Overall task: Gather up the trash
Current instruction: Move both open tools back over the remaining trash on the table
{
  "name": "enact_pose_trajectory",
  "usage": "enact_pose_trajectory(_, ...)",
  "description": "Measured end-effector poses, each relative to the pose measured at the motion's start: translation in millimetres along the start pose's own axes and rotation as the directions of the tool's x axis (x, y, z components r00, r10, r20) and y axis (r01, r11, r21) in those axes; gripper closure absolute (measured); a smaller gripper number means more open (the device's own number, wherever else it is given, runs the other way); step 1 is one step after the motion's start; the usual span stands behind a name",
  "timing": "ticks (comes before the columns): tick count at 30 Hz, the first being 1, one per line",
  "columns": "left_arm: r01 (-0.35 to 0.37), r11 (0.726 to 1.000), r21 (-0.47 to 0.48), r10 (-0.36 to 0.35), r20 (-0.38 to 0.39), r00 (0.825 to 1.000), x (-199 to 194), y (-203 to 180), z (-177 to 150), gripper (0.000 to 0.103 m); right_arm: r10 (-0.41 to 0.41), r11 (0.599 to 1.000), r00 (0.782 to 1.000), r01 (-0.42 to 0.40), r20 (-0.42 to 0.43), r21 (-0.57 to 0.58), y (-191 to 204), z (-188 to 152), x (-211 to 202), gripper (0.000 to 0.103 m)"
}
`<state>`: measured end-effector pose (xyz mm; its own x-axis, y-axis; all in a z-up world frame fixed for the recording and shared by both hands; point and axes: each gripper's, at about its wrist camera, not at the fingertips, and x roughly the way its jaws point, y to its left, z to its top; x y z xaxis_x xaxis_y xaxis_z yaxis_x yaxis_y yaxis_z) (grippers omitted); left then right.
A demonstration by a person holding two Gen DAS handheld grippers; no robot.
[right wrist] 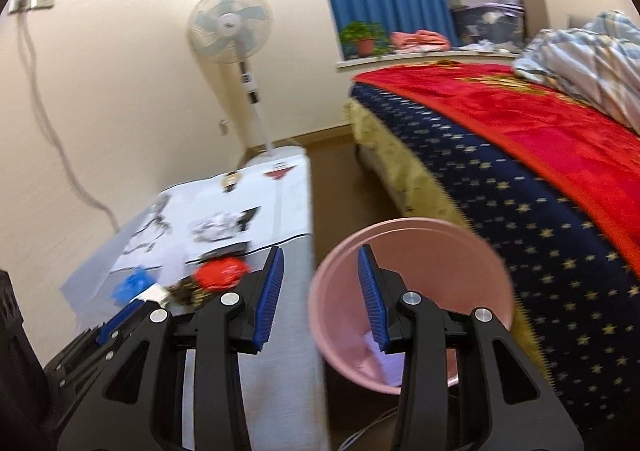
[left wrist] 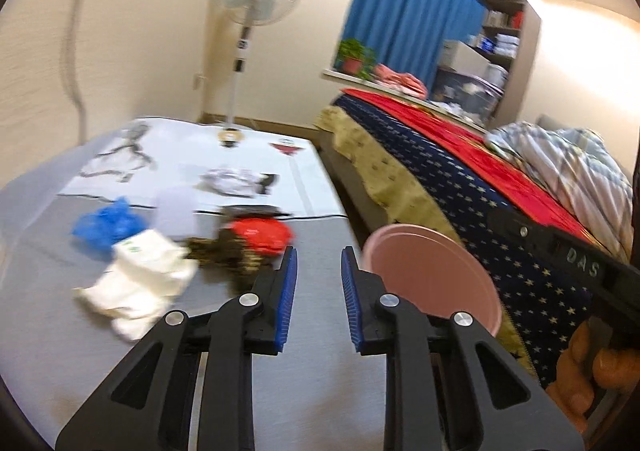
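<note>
Trash lies on the grey table [left wrist: 304,391]: a white crumpled paper [left wrist: 140,279], a blue plastic wad [left wrist: 106,225], a dark patterned wrapper [left wrist: 224,255], a red wrapper [left wrist: 260,233] and a translucent cup [left wrist: 176,209]. A pink bin [left wrist: 432,279] stands right of the table; in the right wrist view the bin [right wrist: 412,251] holds a white scrap [right wrist: 384,359]. My left gripper [left wrist: 319,263] is open and empty above the table, right of the trash. My right gripper [right wrist: 320,263] is open and empty over the table edge and bin rim.
A bed [left wrist: 460,171] with a red blanket and starred blue cover runs along the right. A standing fan [left wrist: 256,3] is behind the table. White printed sheets [left wrist: 192,163] cover the table's far half. The other gripper's body [left wrist: 560,251] shows at right.
</note>
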<state>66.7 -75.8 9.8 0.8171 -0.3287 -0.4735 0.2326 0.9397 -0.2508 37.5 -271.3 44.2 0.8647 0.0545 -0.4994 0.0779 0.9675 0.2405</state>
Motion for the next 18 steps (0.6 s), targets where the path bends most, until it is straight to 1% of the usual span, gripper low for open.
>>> enact_pose_trajectory(3,-0.056,0.997,-0.056,0.057,0.013,0.998,-10.9,25.5,-0.4,0.08,0.063,0.998,0.998,-0.064,-0.029,-0.021,21.9,-9.8,6.6,0.064)
enact_pose_trajectory(5,-0.103,0.989,-0.105,0.105,0.015,0.994,-17.9,45.5,-2.2,0.08,0.096,0.995,0.994,-0.098,-0.052,-0.035,35.5,-16.8,12.7,0.064)
enact_pose_trajectory(6,-0.113,0.986,-0.124,0.116,0.012,0.993,-19.7,52.6,-2.7,0.08,0.113,0.992,0.991,-0.116,-0.065,-0.042,43.0,-20.3,16.5,0.064)
enact_pose_trajectory(8,-0.142,0.975,-0.171,0.144,0.003,0.99,-23.2,69.2,-5.6,0.08,0.147,0.987,0.985,-0.152,-0.088,-0.047,53.9,-26.9,22.6,0.063)
enact_pose_trajectory(12,-0.205,0.945,-0.256,0.207,-0.02,0.978,-27.4,102.0,-12.7,0.08,0.204,0.974,0.967,-0.216,-0.152,-0.062,76.8,-41.4,41.1,0.063)
enact_pose_trajectory(13,-0.218,0.936,-0.278,0.219,-0.026,0.975,-28.1,110.0,-14.6,0.08,0.213,0.972,0.963,-0.225,-0.163,-0.063,80.3,-43.9,45.1,0.062)
enact_pose_trajectory(14,-0.224,0.93,-0.291,0.225,-0.031,0.974,-28.4,114.8,-15.7,0.08,0.222,0.97,0.959,-0.236,-0.174,-0.061,84.0,-46.6,49.2,0.058)
enact_pose_trajectory(15,-0.235,0.919,-0.316,0.235,-0.04,0.971,-28.4,122.9,-17.8,0.08,0.233,0.967,0.954,-0.248,-0.186,-0.057,88.2,-49.3,53.4,0.056)
enact_pose_trajectory(18,-0.252,0.898,-0.361,0.249,-0.057,0.967,-26.5,137.7,-22.8,0.079,0.264,0.959,0.939,-0.281,-0.221,-0.048,97.5,-56.6,66.0,0.049)
